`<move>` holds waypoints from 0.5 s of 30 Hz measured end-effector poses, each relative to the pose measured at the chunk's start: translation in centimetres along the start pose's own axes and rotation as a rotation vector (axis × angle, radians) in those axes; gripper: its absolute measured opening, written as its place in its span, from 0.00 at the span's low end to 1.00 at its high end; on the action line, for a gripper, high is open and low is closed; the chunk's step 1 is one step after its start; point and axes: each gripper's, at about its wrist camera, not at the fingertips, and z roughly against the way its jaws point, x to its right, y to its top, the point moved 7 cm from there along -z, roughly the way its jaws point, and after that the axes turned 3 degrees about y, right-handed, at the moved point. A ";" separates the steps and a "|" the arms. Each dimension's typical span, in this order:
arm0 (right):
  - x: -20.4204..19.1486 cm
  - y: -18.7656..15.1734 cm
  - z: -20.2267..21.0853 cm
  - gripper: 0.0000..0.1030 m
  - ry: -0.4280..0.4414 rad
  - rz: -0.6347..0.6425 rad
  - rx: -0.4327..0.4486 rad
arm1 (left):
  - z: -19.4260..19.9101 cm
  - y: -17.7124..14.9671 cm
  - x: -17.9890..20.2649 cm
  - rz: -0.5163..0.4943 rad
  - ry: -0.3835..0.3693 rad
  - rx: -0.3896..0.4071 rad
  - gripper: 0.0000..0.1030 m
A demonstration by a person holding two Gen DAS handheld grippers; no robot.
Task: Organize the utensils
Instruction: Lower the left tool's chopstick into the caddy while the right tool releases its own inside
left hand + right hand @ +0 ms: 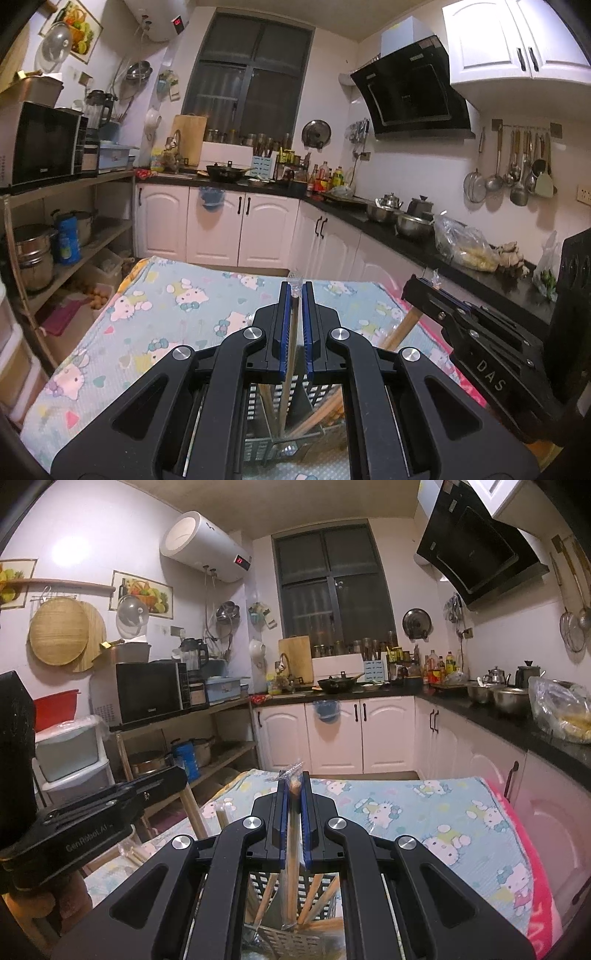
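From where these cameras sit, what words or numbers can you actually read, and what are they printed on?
"DAS": on the right claw, seen from the left camera.
"GenRobot.AI": on the left claw, seen from the right camera.
Red digits on the water heater: too blurred to read.
Brand on the microwave: too small.

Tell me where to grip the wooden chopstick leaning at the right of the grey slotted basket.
Grip the wooden chopstick on its bare upper shaft, coming from above the grey slotted basket. It leans with its top outward and its lower end down inside among other sticks. Both the right gripper and left gripper are occupied.
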 end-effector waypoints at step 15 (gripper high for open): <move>0.0 -3.6 -0.3 0.06 -0.005 0.003 -0.101 | -1.0 -2.9 -0.7 -0.009 0.020 -0.089 0.02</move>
